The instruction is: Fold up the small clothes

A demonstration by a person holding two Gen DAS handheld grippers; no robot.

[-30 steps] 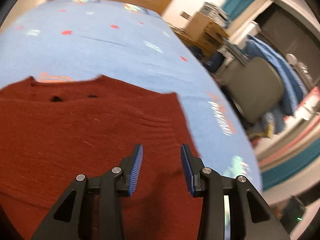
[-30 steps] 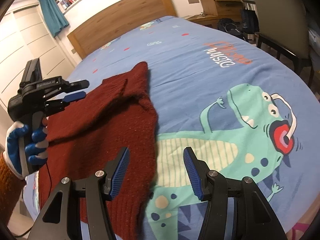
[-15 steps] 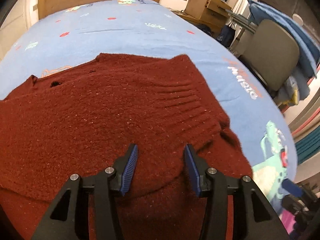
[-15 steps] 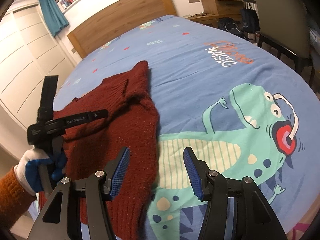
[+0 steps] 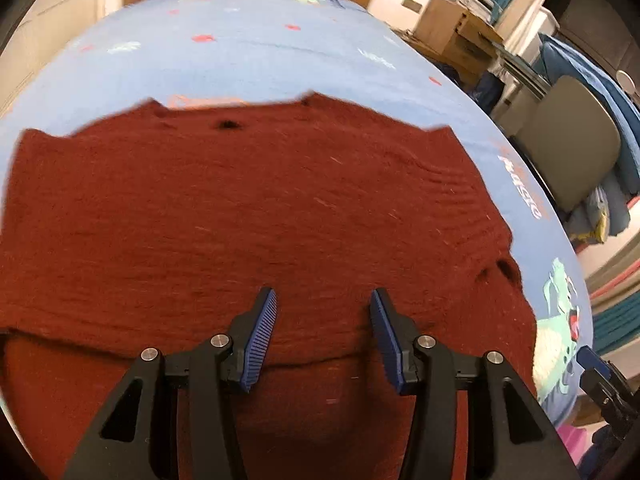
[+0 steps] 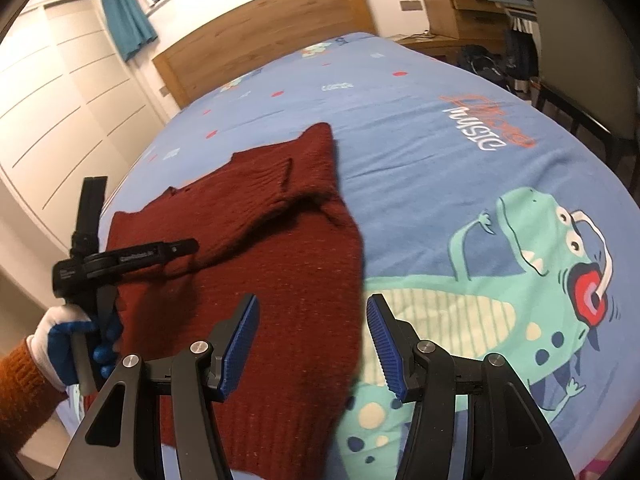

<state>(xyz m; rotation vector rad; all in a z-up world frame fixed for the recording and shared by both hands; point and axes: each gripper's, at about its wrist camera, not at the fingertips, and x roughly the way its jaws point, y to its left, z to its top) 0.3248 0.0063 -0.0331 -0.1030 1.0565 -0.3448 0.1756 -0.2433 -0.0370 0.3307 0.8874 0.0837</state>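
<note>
A dark red knitted sweater (image 5: 256, 216) lies partly folded on the blue dinosaur-print bedspread (image 5: 248, 60). In the right wrist view the sweater (image 6: 280, 248) spreads across the left middle, one layer folded over the lower part. My left gripper (image 5: 323, 332) is open and empty, hovering over the sweater's folded edge. It also shows in the right wrist view (image 6: 176, 248), held by a gloved hand (image 6: 68, 340). My right gripper (image 6: 313, 340) is open and empty above the sweater's right edge near the bed's front.
A wooden headboard (image 6: 260, 44) stands at the far end of the bed. A grey chair (image 5: 568, 148) with blue cloth draped over it and cardboard boxes (image 5: 456, 36) stand to the right of the bed. White wardrobe doors (image 6: 60, 120) are on the left.
The left gripper has swung back over the sweater and turned to face its folded edge. The right gripper has stayed nearly still. Both stay open.
</note>
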